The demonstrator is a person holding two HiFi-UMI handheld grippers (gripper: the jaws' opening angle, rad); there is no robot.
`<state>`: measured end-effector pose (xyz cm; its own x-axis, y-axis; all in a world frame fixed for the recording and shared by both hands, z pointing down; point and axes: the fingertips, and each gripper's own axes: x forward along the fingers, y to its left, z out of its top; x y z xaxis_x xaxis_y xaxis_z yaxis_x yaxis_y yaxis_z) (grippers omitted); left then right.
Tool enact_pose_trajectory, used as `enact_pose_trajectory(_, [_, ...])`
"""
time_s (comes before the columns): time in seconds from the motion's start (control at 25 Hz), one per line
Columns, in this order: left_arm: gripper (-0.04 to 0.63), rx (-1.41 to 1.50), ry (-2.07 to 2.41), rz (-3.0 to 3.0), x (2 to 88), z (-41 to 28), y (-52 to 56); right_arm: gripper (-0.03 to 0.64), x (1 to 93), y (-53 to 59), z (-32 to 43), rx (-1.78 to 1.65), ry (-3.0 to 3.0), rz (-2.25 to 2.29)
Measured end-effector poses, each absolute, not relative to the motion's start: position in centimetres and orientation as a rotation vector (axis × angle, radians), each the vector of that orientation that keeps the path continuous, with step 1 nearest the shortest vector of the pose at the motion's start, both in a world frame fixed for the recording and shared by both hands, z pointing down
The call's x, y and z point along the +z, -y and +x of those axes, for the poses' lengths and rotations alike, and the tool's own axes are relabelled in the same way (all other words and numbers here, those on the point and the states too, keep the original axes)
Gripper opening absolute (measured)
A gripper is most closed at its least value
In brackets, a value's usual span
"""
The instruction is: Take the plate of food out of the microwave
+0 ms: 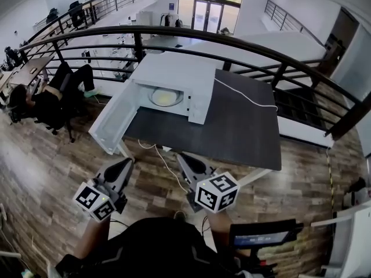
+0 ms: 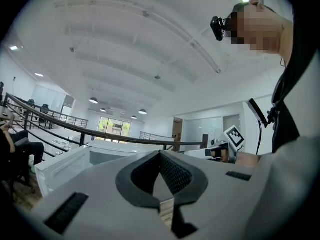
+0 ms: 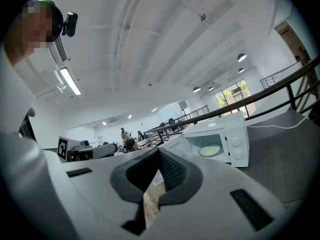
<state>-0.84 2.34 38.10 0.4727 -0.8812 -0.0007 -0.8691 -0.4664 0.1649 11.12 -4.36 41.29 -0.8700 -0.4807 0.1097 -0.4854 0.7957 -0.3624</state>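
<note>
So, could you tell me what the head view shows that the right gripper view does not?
Only the head view shows the right gripper from outside, with its cube. Only the right gripper view shows the ceiling lights, the head camera and the knobs on the microwave. Both show the microwave open with the plate inside, the table, the cable, the railing and the left gripper.

Bright, even light throughout. Daylight enters through glazed doors (image 1: pixel 204 13) at far end; ceiling strip light (image 3: pixel 70 81) glares white. Shadows soft, microwave (image 1: pixel 174 68) cavity faintly shaded. Gripper views: heavy fisheye distortion, black vignette corners. Focus mostly sharp.
</note>
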Motion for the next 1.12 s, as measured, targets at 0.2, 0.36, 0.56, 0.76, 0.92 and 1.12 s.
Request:
enact_pose_trajectory(0.2, [0.005, -0.084, 1.55, 2.559, 39.0, 0.9, -0.4, -0.002, 42.4, 7.0, 13.2, 0.646, 2.959, 0.77])
enact_pose_trajectory(0.36, [0.005, -0.055, 1.564, 2.549, 39.5, 1.6, 0.9, -0.002, 43.0, 8.8, 14.1, 0.666, 2.961, 0.761])
enact_pose_trajectory(0.56, [0.005, -0.056, 1.563, 2.556, 38.9, 1.9, 2.5, -0.002, 43.1, 10.1, 13.5, 0.691, 2.959, 0.75])
enact_pose_trajectory(0.76, [0.005, -0.08, 1.517, 2.589, 38.2, 0.8, 4.2, -0.002, 42.9, 11.1, 11.9, 0.696, 2.946, 0.782])
enact_pose_trajectory(0.92, [0.005, -0.098, 1.489, 2.612, 37.8, -1.7, 5.7, -0.001, 42.7, 12.3, 9.8, 0.694, 2.933, 0.827])
enact_pose_trajectory(1.12, [0.005, -0.119, 1.46, 2.639, 36.9, -4.9, 7.4, -0.001, 41.5, 14.0, 7.1, 0.677, 2.945, 0.885])
